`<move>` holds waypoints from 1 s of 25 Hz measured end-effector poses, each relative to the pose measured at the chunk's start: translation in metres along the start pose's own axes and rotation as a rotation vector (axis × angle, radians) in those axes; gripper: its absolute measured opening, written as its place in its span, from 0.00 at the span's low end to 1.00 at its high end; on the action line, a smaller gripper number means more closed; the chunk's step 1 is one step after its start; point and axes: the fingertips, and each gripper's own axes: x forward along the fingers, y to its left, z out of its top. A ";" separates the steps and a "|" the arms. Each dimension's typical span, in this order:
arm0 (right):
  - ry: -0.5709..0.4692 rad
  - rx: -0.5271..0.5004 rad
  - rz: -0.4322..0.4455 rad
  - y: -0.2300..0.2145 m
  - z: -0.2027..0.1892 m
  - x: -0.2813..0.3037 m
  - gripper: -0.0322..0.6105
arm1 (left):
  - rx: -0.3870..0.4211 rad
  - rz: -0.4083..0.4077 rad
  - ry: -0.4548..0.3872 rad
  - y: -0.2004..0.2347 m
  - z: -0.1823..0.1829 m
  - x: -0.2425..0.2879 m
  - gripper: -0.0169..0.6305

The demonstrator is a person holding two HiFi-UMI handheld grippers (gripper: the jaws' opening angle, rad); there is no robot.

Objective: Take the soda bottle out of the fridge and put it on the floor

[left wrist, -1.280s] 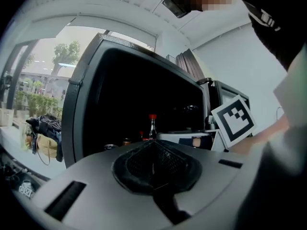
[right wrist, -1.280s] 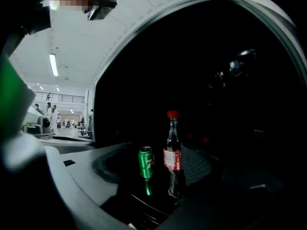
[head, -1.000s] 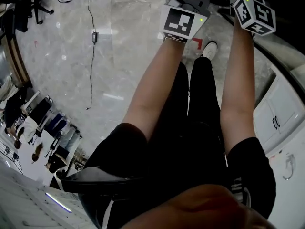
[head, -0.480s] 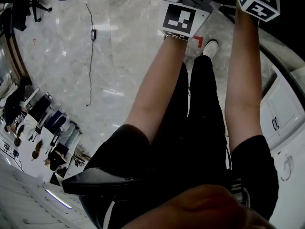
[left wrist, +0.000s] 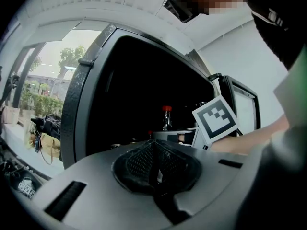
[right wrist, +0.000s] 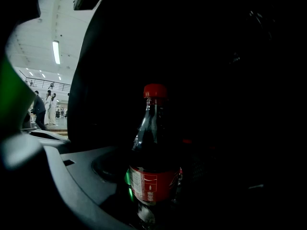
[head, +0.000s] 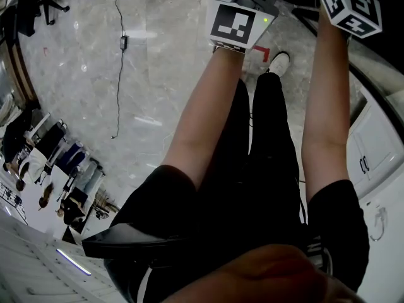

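Note:
A soda bottle (right wrist: 152, 143) with a red cap and red label stands upright in the dark fridge (left wrist: 81, 104). It fills the middle of the right gripper view, between the jaws of my right gripper (right wrist: 153, 188). Those jaws have just been closing, but they stand wide and I see no pad pressing on the bottle. The far jaw is lost in the dark. In the left gripper view the bottle (left wrist: 166, 120) shows deeper inside, next to the right gripper's marker cube (left wrist: 216, 120). My left gripper (left wrist: 156, 164) is shut on nothing, outside the fridge opening. The head view shows both cubes, left (head: 238, 19) and right (head: 350, 5).
The person's legs and a white shoe (head: 278, 62) stand on a grey marble floor (head: 164, 74). A black cable (head: 118, 81) runs across the floor at left. White cabinet doors (head: 372, 150) are at right. Distant people and chairs sit at the far left.
In the head view the right gripper's cube has shifted up and to the right, toward the top edge. The left cube has barely moved.

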 end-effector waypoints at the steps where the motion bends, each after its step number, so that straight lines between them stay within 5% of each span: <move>1: -0.008 -0.004 0.011 0.004 0.004 -0.005 0.55 | -0.003 0.002 -0.007 -0.001 0.003 -0.002 0.02; 15: -0.074 0.007 0.152 0.097 0.014 -0.096 0.55 | 0.062 -0.046 -0.058 -0.019 0.022 -0.067 0.02; 25: 0.010 0.014 0.242 0.159 -0.121 -0.127 0.55 | -0.013 -0.005 0.020 -0.005 -0.092 -0.134 0.02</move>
